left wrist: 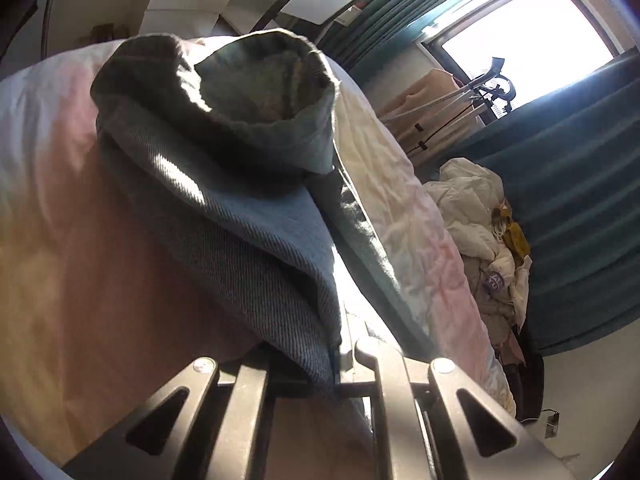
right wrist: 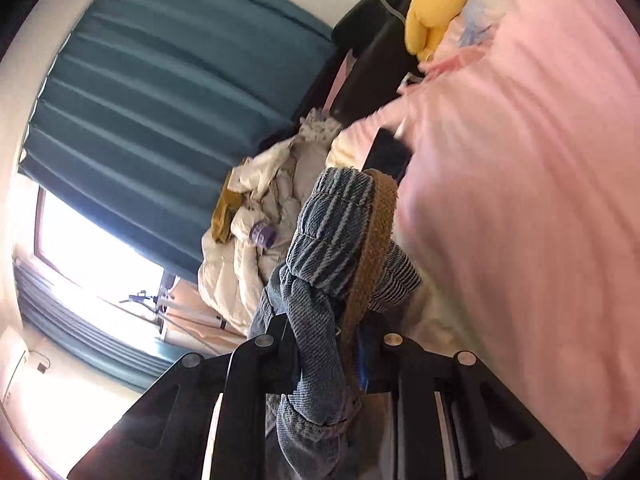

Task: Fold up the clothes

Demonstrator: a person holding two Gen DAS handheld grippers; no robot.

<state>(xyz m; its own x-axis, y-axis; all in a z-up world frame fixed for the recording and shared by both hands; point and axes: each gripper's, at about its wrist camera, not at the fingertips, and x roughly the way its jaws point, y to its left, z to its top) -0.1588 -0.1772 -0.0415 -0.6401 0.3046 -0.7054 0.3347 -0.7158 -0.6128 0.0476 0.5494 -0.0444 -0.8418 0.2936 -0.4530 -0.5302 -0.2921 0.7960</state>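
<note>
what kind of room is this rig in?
Most likely a bedroom in a home. A bed with a pink duvet fills much of the view, teal curtains hang by a bright window, and a heap of pale laundry lies on the floor beside the bed.

Hard daylight floods in from the window (left wrist: 528, 36), blown out to white in both views, and throws sharp sunlit streaks and deep shadows across the denim garment (left wrist: 240, 200). The pink bedding (right wrist: 520, 200) smears with motion blur in the right wrist view. Fisheye bending curves the teal curtain (right wrist: 160, 92), and the corners are dark.
</note>
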